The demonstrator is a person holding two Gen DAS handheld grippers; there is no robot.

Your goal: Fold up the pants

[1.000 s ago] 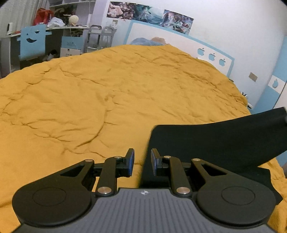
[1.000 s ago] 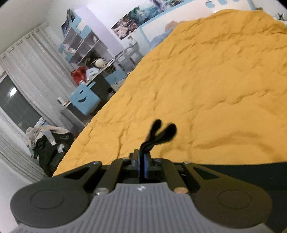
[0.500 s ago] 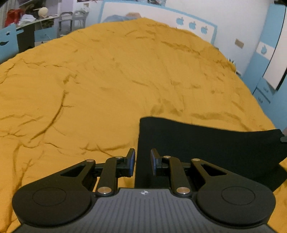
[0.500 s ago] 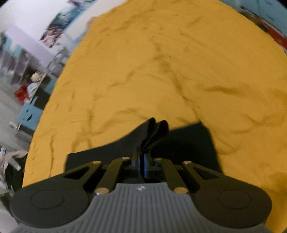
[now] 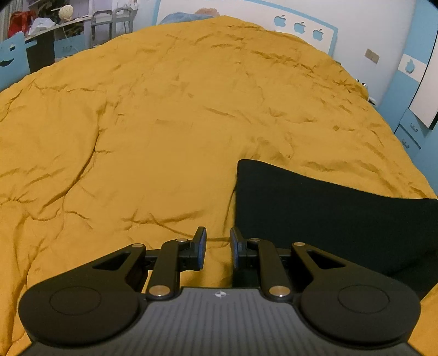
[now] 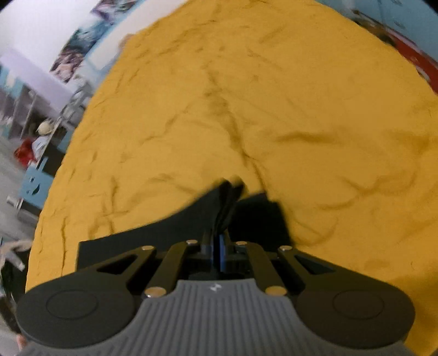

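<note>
The black pants (image 5: 314, 213) lie on the yellow bedspread (image 5: 169, 131), to the right of my left gripper (image 5: 217, 247). The left gripper is open and empty, its jaws over bare bedspread just left of the pants' left edge. In the right wrist view, my right gripper (image 6: 217, 246) is shut on a bunched edge of the pants (image 6: 169, 232), with folds of cloth sticking up past the fingertips. The rest of the pants spreads left and right below that gripper.
The bedspread (image 6: 273, 109) is wrinkled and covers the whole bed. A white headboard with blue apple marks (image 5: 298, 26) stands at the far end. A desk and blue chair (image 5: 16, 59) are at the far left, blue drawers (image 5: 410, 131) at the right.
My left gripper has shifted left, off the pants' edge, and now sits over bare bedspread. My right gripper has kept its hold and carried the cloth a little further over the bed.
</note>
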